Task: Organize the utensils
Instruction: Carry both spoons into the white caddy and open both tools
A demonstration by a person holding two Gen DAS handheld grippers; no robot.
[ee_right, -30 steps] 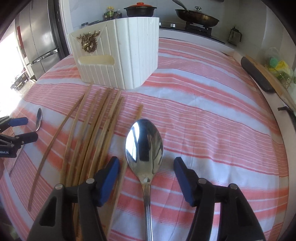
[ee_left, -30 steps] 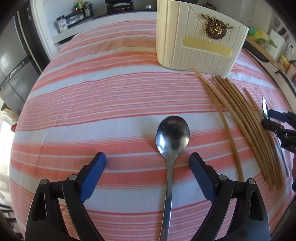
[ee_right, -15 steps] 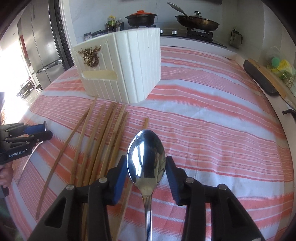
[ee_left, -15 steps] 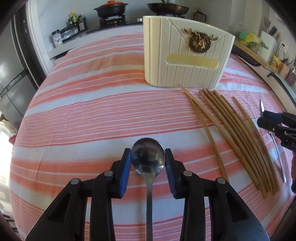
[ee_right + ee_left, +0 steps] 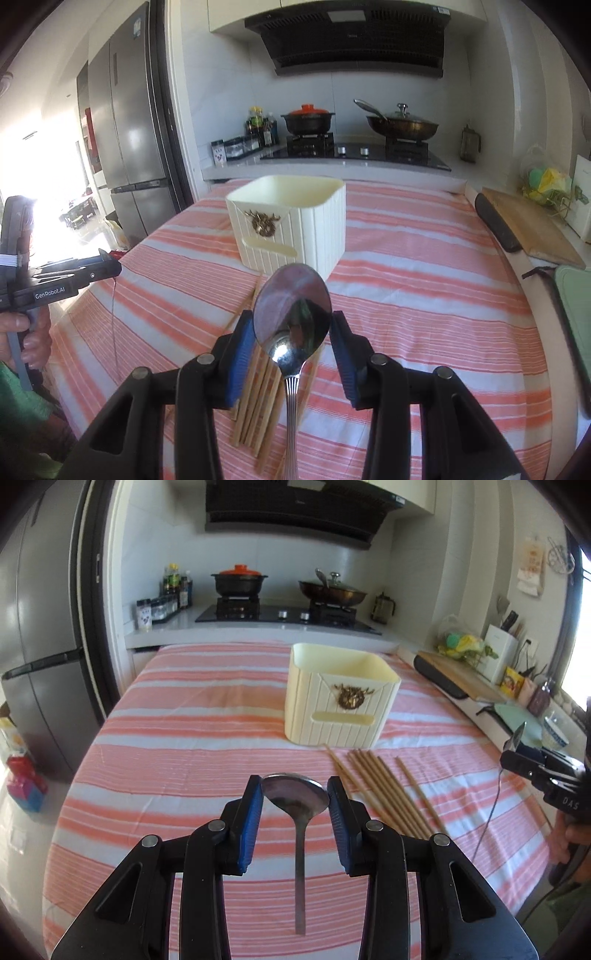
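Pinching spoons (image 5: 295,794) (both grippers)

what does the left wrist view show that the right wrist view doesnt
Only the left wrist view shows the left tongs shut on a plain-handled spoon, a knife block and a bowl along the right counter.

Only the right wrist view shows the right tongs shut on a ridged-handled spoon, and the bright doorway at left.

Both show the cream holder, the chopsticks lying on the striped cloth, the stove with its pots, and the fridge.
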